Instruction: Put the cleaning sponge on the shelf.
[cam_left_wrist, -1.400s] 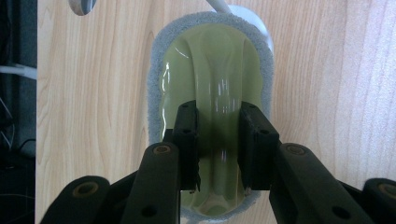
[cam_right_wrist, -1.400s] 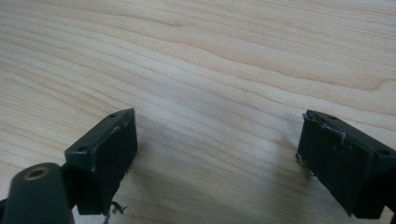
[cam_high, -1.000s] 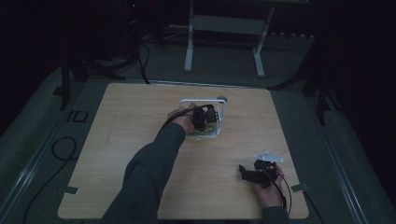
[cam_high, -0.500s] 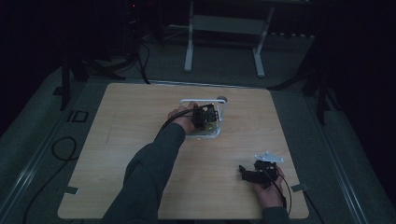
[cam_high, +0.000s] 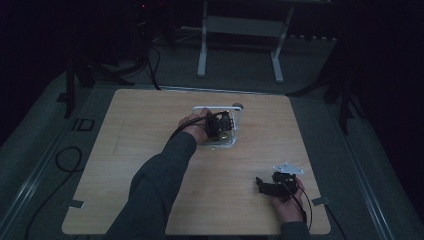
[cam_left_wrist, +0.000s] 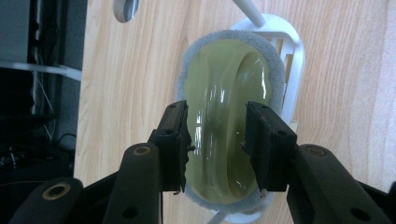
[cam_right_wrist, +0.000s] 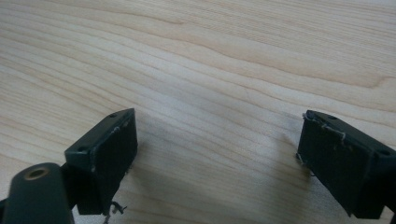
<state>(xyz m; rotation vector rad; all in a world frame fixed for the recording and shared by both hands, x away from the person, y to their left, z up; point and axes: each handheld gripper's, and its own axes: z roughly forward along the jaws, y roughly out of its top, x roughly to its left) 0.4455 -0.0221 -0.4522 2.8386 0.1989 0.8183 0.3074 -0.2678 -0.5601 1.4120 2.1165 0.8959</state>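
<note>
A yellow-green scrubber (cam_left_wrist: 224, 74) with a grey felt rim and a raised glossy handle lies in a white holder (cam_left_wrist: 292, 60) at the table's far middle. My left gripper (cam_left_wrist: 215, 144) is down over it, one jaw on each side of the handle ridge and pressed against it. In the high view the left gripper (cam_high: 222, 127) covers most of the holder (cam_high: 200, 109). My right gripper (cam_high: 262, 184) rests near the front right of the table. In its own view the right gripper (cam_right_wrist: 215, 158) is open wide over bare wood, nothing between its jaws.
A small round grey knob (cam_high: 238, 106) sits just beyond the holder, shown as a knob (cam_left_wrist: 125, 8) in the left gripper view. The wooden table (cam_high: 125, 150) stands on dark flooring, with a white frame (cam_high: 202, 45) and cables (cam_high: 65, 160) around it.
</note>
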